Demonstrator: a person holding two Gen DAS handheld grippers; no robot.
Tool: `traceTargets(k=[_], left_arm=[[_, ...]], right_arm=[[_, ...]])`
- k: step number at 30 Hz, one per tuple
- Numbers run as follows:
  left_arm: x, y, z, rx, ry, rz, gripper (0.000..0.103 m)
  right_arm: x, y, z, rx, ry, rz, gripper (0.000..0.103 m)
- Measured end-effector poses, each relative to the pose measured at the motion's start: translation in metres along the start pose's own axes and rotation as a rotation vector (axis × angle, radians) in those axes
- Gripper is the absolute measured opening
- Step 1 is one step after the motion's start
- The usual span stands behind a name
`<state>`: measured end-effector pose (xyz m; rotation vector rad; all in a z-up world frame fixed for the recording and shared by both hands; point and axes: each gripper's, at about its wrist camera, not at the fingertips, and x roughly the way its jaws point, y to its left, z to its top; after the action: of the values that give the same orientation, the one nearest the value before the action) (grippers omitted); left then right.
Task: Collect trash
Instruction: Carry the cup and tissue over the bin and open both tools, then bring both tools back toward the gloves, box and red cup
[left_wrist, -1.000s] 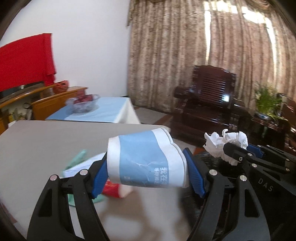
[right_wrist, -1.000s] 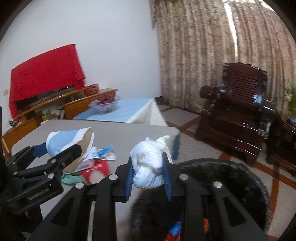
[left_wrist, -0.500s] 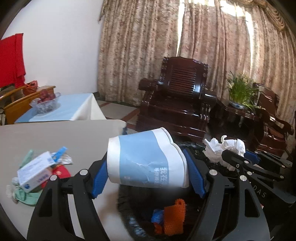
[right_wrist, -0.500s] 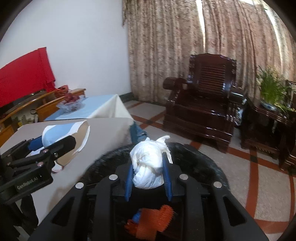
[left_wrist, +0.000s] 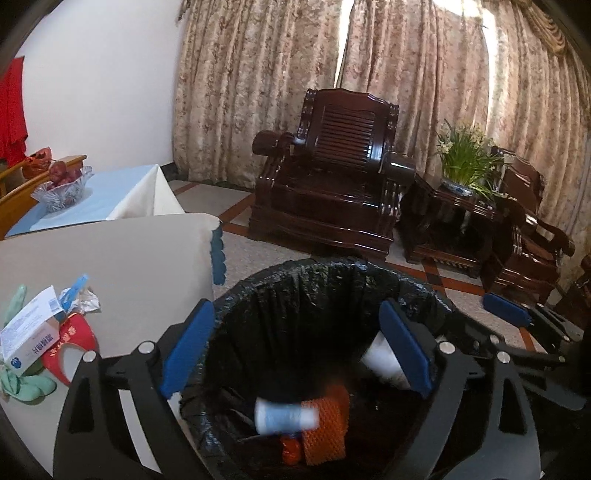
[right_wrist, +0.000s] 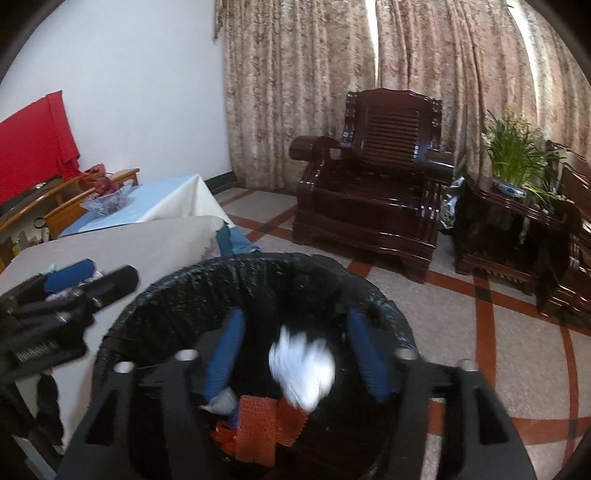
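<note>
From my left camera the paper cup (left_wrist: 286, 417) shows as a blurred white and pale blue cylinder lying on its side down in the bin (left_wrist: 295, 291), against a piece of orange foam netting (left_wrist: 327, 424) with a bumpy mesh surface. My right camera shows what the left cannot place: the tissue wad (right_wrist: 301, 369), a crumpled white lump smeared by motion, is inside the bin mouth between my right fingers and touches neither pad. In the left camera I see only a pale shape behind my right-hand pad and cannot tell what it is.

My left gripper (left_wrist: 295, 347) is opening, its jaws already wide, blue pads apart over the bin with nothing between them but the drop below. My right gripper (right_wrist: 295, 354) is opening too, jaws wide, the wad loose between them.

The bin is round and lined with a wrinkled, glossy black bag. It stands just beside the table (left_wrist: 110, 266), which has a smooth beige top and a scalloped teal trim at its corner. Only the left camera shows what lies on the table: a small white and blue carton (left_wrist: 29, 338), a red paper scrap (left_wrist: 72, 339), a green glove (left_wrist: 18, 384) and a bit of crinkled foil. In the right camera my left gripper's black frame blocks that corner.

Beyond the bin stand a dark, polished wooden armchair (right_wrist: 373, 184), a potted plant (right_wrist: 517, 155) on a side table, and heavy patterned curtains (left_wrist: 295, 74).
</note>
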<state>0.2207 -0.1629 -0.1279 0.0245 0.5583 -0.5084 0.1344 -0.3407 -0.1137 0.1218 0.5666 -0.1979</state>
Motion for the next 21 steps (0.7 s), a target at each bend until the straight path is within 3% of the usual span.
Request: traceTargets(k=[2, 3, 11, 21], left_arm=[[-0.003, 0.005, 0.002, -0.008, -0.008, 0.016, 0.091], [-0.005, 0.008, 0.003, -0.011, -0.014, 0.026, 0.091], [-0.039, 0.052, 0.010, -0.029, -0.055, 0.148, 0.095], [-0.101, 0.138, 0.004, -0.086, -0.094, 0.385, 0.095]], right_arm=[[0.000, 0.002, -0.002, -0.011, 0.004, -0.012, 0.095], [0.000, 0.002, -0.002, -0.011, 0.004, -0.012, 0.096], [-0.002, 0.036, 0.008, -0.028, -0.013, 0.060, 0.097], [0.003, 0.116, 0.023, -0.089, -0.048, 0.216, 0.097]])
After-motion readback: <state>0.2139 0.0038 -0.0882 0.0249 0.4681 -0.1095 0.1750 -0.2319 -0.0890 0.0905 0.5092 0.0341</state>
